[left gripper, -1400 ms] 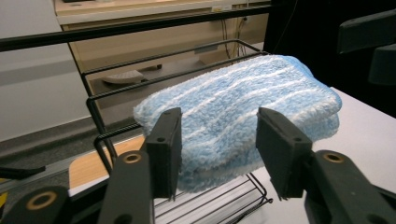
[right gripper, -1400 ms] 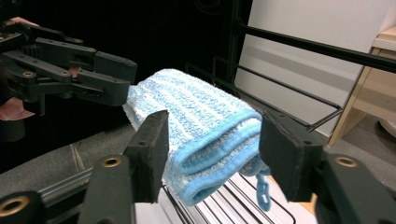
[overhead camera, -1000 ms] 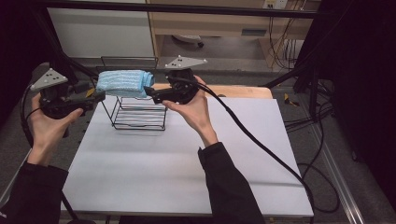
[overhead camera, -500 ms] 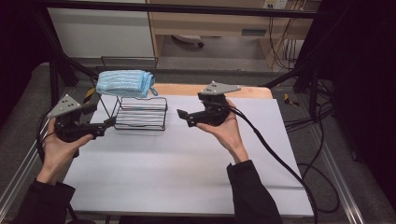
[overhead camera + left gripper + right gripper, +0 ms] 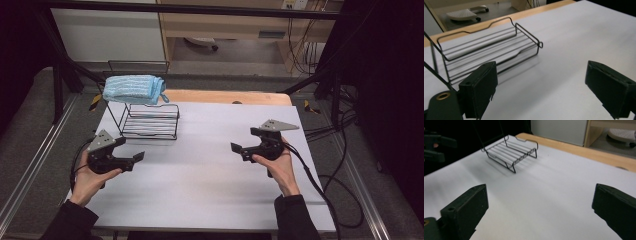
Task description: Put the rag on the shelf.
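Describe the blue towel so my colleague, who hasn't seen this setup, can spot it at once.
Start at the white table and look to its far left corner, where a black wire rack stands. The folded towel lies on the rack's top tier. It is the one soft, light-blue thing among black wire and white surface.

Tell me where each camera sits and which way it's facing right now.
High view: above the person's side, looking forward and down at the table, rack and blue towel; both forearms, left gripper, right gripper.
Left gripper view: low over the table, facing the rack; own open jaws.
Right gripper view: low, facing the rack; own open jaws.
Shared: rack, table.
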The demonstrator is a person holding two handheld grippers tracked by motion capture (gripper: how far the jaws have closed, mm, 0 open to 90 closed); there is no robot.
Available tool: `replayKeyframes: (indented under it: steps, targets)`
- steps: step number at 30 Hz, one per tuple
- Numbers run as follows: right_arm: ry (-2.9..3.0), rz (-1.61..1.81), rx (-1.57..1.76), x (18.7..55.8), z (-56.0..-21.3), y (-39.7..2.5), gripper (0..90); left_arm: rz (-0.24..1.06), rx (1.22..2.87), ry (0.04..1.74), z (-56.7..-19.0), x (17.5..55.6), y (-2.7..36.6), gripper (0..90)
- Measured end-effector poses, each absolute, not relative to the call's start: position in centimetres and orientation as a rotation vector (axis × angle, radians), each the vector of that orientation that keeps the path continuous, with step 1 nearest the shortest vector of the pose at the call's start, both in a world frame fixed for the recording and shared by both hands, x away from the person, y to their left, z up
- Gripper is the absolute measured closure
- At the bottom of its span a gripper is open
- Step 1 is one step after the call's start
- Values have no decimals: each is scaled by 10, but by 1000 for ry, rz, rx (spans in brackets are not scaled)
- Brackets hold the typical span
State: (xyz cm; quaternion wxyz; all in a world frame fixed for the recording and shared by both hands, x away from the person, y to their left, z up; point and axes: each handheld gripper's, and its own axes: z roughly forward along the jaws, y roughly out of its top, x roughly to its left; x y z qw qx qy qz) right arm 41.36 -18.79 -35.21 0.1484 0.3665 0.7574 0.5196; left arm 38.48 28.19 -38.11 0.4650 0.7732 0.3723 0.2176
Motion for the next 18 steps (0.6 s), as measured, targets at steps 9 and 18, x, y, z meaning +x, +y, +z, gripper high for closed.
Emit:
replayKeyframes:
  steps: [9,18]
  targets:
    - [2234,1417,1097,392,-394,-231,6,497,1958,912,-413,379,278,111]
    - [2260,1357,1167,376,-429,-256,7,471,2002,905,-430,376,273,111]
